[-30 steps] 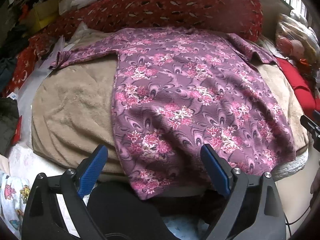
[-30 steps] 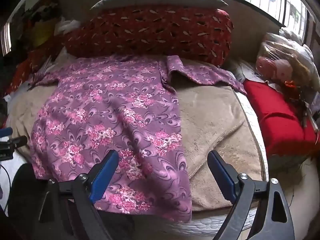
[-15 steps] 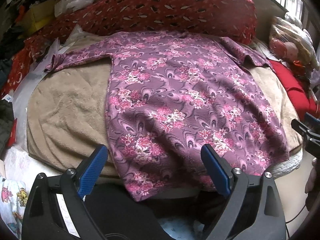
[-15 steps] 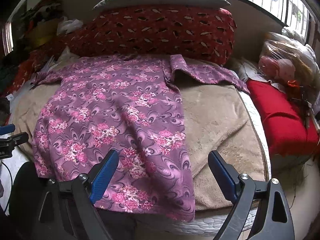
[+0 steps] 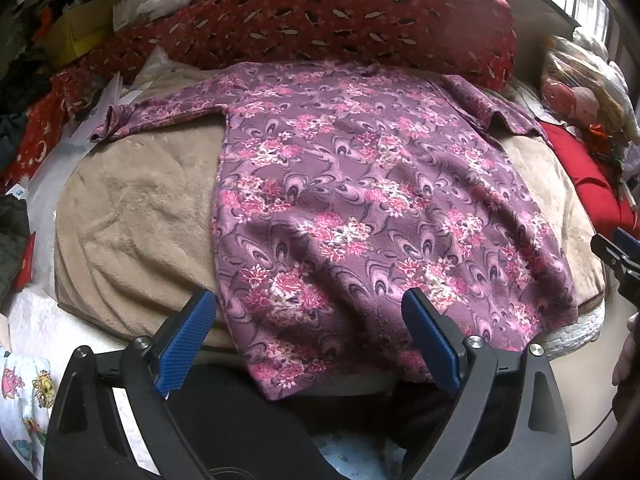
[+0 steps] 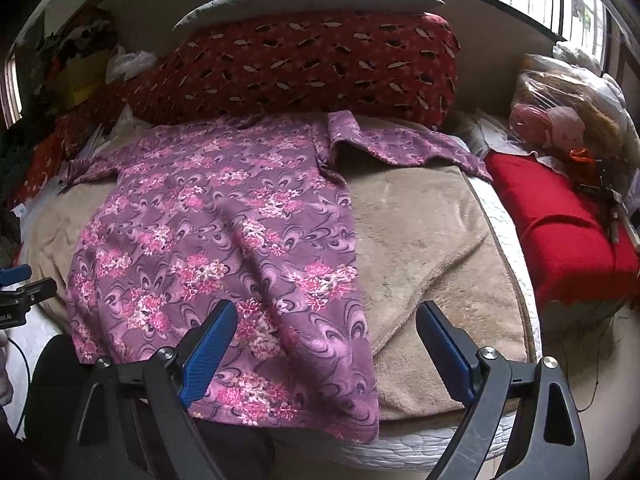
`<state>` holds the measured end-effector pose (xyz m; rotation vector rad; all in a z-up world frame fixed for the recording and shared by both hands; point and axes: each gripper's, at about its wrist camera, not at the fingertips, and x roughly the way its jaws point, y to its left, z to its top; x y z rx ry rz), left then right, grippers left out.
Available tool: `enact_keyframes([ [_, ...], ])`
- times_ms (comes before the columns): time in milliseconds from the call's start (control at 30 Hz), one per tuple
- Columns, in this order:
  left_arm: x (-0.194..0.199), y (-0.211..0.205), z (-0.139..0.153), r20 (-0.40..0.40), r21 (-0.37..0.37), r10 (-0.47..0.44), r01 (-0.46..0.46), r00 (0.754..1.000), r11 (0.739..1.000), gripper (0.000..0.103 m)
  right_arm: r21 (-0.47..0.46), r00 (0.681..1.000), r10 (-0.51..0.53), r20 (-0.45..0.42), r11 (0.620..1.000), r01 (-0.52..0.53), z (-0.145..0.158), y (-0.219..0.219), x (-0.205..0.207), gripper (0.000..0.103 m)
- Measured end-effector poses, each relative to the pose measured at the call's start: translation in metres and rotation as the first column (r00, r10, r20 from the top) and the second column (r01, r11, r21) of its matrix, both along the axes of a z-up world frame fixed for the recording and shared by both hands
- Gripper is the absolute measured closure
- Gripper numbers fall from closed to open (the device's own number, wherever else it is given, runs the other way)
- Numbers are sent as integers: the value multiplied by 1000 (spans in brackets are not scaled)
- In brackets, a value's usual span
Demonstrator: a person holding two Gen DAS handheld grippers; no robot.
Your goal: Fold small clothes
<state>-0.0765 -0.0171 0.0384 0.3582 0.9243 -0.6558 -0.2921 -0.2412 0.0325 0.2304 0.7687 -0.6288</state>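
Note:
A purple garment with pink flowers (image 5: 360,200) lies spread flat on a tan blanket (image 5: 132,216), both sleeves out to the sides, hem hanging over the near bed edge. It also shows in the right wrist view (image 6: 224,240). My left gripper (image 5: 308,336) is open and empty, held just above the hem's left part. My right gripper (image 6: 324,344) is open and empty, above the hem's right corner. Each gripper shows at the edge of the other's view.
A long red patterned bolster (image 6: 304,68) lies behind the garment. A red cushion (image 6: 560,236) and bagged items (image 6: 560,108) lie at the right. Clutter and a cardboard box (image 5: 76,28) lie at the left. A printed white cloth (image 5: 24,400) lies at the lower left.
Both grippers have drawn back and risen a little from the bed; the garment now sits farther off and more fully in view. Jaws stay open.

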Motion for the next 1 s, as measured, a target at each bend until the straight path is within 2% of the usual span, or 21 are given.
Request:
enact_keyframes([
  [1000, -2, -15, -7, -12, 13, -10, 10, 1000, 1000, 8, 41, 1000, 15, -6, 999, -15, -9, -5, 11, 11],
])
